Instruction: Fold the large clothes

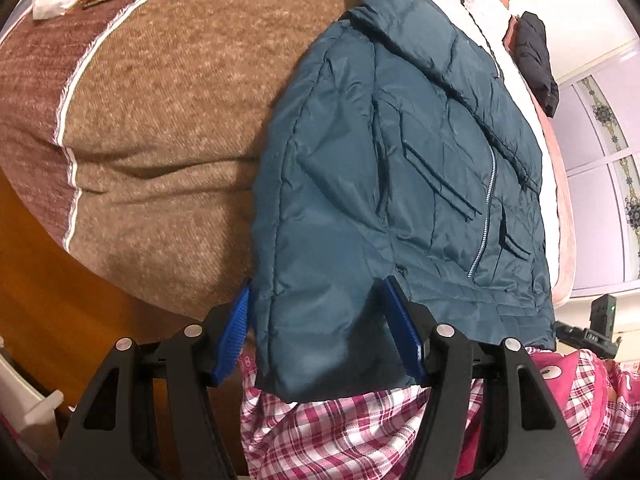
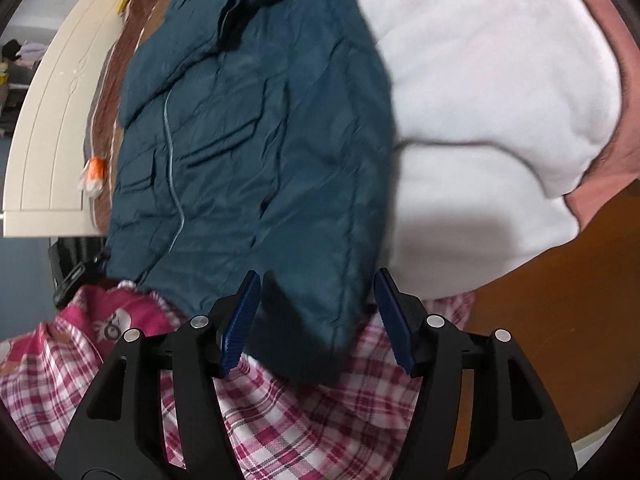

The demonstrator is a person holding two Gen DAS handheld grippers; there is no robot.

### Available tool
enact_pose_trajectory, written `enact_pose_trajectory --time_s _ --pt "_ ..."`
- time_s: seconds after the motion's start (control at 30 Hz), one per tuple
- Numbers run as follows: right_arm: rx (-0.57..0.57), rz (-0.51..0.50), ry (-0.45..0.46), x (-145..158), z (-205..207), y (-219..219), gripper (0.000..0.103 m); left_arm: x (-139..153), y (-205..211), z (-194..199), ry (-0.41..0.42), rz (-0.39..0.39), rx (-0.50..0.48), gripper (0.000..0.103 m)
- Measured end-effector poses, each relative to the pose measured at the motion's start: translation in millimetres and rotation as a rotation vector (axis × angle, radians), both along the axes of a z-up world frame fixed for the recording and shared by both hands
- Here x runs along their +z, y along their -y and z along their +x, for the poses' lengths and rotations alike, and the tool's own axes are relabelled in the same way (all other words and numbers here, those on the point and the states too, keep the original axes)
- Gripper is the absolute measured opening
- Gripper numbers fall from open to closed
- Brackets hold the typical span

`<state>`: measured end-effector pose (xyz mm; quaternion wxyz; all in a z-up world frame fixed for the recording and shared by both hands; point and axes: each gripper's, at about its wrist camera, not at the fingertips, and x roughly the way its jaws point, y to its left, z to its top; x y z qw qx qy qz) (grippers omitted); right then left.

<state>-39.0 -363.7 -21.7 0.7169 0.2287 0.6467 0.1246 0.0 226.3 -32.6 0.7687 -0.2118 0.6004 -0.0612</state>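
1. A teal jacket (image 1: 400,160) lies face up on the bed (image 1: 168,120), zipped, with its hem overhanging the near edge against a person's plaid clothing (image 1: 340,432).
2. Both sleeves appear laid in over the front, so the side folds look done; the body is not yet folded lengthwise.
3. The left hand-held gripper (image 1: 320,332) straddles the hem corner, jaws wide, pads not clearly pressing.
4. The right hand-held gripper (image 2: 316,320) stands released around the other hem corner, gaps showing beside the fabric.
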Motion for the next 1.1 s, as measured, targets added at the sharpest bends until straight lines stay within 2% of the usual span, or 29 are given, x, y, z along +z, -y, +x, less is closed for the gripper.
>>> enact_pose_trajectory --time_s 0.2,0.27,0.33,0.4,0.43,0.5,0.57,0.7,0.87,0.97,1.1 --pt "0.040 0.039 -0.016 -7.2 -4.4 -10.1 0.059 -7.6 -5.3 0.1 -0.017 -0.068 0.025 0.063" --pt "0.063 0.042 0.007 -4.0 -6.3 -14.0 0.049 -9.6 -6.7 0.9 -0.025 -0.095 0.036 0.062" --pt "0.077 0.038 0.028 -0.4 -7.5 -17.6 0.036 -9.4 -7.1 1.9 -0.018 -0.121 0.041 0.052" --pt "0.073 0.045 0.048 2.7 -8.7 -17.1 0.026 -6.2 -5.0 2.6 -0.001 -0.125 0.027 0.035" --pt "0.068 0.050 0.059 4.5 -9.5 -16.0 0.020 -3.4 -4.2 2.5 0.015 -0.119 0.018 0.030" --pt "0.053 0.085 0.091 9.6 -11.3 -13.9 0.015 3.2 -4.4 2.4 0.047 -0.123 0.008 0.017" --pt "0.045 0.115 0.145 16.9 -12.4 -14.8 0.013 14.0 -3.3 2.5 0.096 -0.129 0.005 0.013" --pt "0.021 0.180 0.265 42.5 -4.6 -16.8 0.012 39.4 3.2 9.6 0.197 -0.143 0.001 0.011" --pt "0.039 0.202 0.377 77.9 19.8 -23.2 0.012 78.5 13.5 31.4 0.310 -0.154 -0.015 0.010" --pt "0.055 0.180 0.447 104.0 45.6 -29.1 0.012 105.8 20.7 51.7 0.389 -0.140 -0.036 0.010" --pt "0.019 0.200 0.517 140.0 88.5 -9.6 0.012 135.6 20.9 86.6 0.480 -0.139 -0.025 0.010"
